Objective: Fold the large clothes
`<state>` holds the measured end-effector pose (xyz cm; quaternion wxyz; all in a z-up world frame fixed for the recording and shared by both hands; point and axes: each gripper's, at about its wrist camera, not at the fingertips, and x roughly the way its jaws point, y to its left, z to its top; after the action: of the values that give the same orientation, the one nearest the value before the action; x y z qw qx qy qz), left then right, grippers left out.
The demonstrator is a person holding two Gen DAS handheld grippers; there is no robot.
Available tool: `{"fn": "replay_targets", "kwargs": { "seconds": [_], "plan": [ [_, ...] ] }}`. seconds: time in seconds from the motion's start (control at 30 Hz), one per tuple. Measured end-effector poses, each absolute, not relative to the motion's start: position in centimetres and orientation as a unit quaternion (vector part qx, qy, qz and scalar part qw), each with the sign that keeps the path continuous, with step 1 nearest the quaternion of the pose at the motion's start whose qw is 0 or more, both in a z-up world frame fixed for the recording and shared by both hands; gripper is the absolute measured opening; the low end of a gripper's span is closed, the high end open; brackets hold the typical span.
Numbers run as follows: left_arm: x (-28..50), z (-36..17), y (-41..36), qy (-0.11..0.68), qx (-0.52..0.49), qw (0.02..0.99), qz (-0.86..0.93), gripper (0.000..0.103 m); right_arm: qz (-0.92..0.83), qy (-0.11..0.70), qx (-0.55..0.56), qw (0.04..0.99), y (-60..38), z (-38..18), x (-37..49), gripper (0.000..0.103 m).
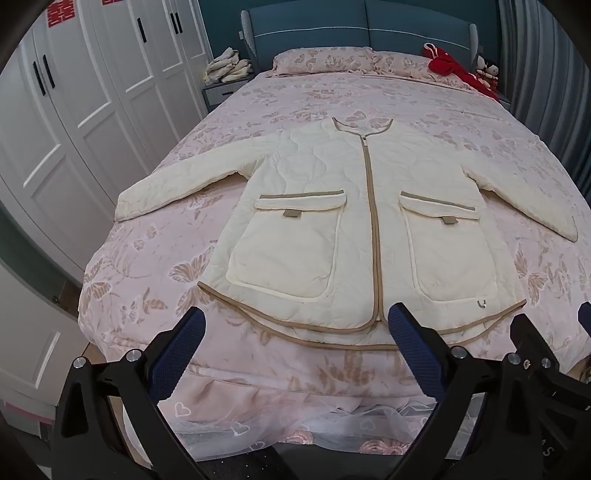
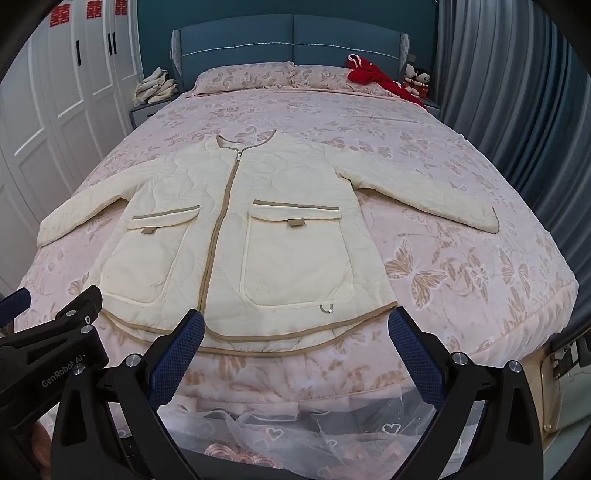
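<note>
A cream quilted jacket (image 1: 354, 221) with tan trim, a closed zip and two large front pockets lies flat, face up, on the pink floral bed (image 1: 258, 107), sleeves spread to both sides and hem toward me. It also shows in the right wrist view (image 2: 258, 221). My left gripper (image 1: 295, 328) is open and empty, hovering just short of the hem near the bed's foot edge. My right gripper (image 2: 295, 328) is open and empty, just short of the hem's right half. The right gripper's fingers show at the right edge of the left wrist view (image 1: 524, 332).
White wardrobe doors (image 1: 74, 122) stand along the left. A blue headboard (image 1: 362, 33), pillows (image 1: 321, 61), a red garment (image 1: 458, 72) and a nightstand with folded cloth (image 1: 229, 66) are at the far end. Grey curtains (image 2: 517, 92) hang on the right.
</note>
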<state>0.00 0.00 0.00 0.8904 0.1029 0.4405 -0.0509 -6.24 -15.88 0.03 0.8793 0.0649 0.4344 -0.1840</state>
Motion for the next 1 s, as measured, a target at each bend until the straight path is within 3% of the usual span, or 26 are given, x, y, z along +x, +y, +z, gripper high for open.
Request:
{"fn": "replay_targets", "kwargs": {
  "seconds": [1.0],
  "plan": [
    [-0.04, -0.11, 0.04, 0.440, 0.103, 0.891, -0.050, 0.096, -0.184, 0.436, 0.065, 0.879, -15.91, -0.11, -6.12, 0.098]
  ]
}}
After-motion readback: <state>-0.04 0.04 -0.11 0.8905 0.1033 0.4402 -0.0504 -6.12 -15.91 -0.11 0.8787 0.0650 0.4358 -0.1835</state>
